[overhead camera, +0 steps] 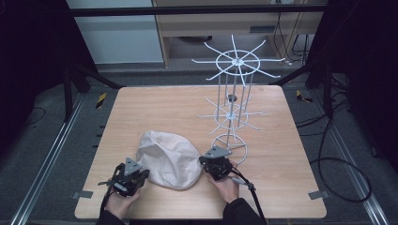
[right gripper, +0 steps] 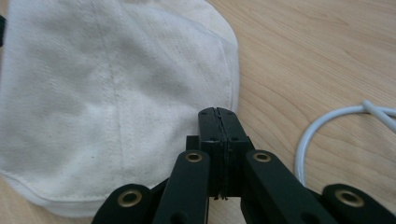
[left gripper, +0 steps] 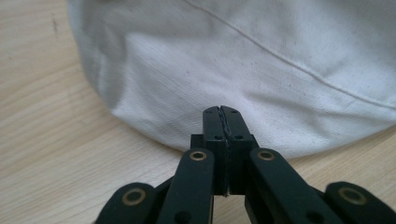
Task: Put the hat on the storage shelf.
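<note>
A white cloth cap (overhead camera: 170, 158) lies crumpled on the wooden table (overhead camera: 155, 108), near its front edge. My left gripper (overhead camera: 142, 175) is at the cap's left rim, jaws shut, tips over the fabric (left gripper: 261, 60) with no cloth visibly pinched between them. My right gripper (overhead camera: 204, 161) sits at the cap's right rim, also shut, its tips (right gripper: 217, 112) by the stitched edge of the cap (right gripper: 116, 93). In the left gripper view the closed tips (left gripper: 220, 109) point at the cap's lower side.
A tall white wire display rack (overhead camera: 233, 101) with radiating hooks stands right of the cap, and its ring base (right gripper: 310, 135) lies close beside my right gripper. Bare wood stretches behind the cap, and the table's front edge runs just behind both hands.
</note>
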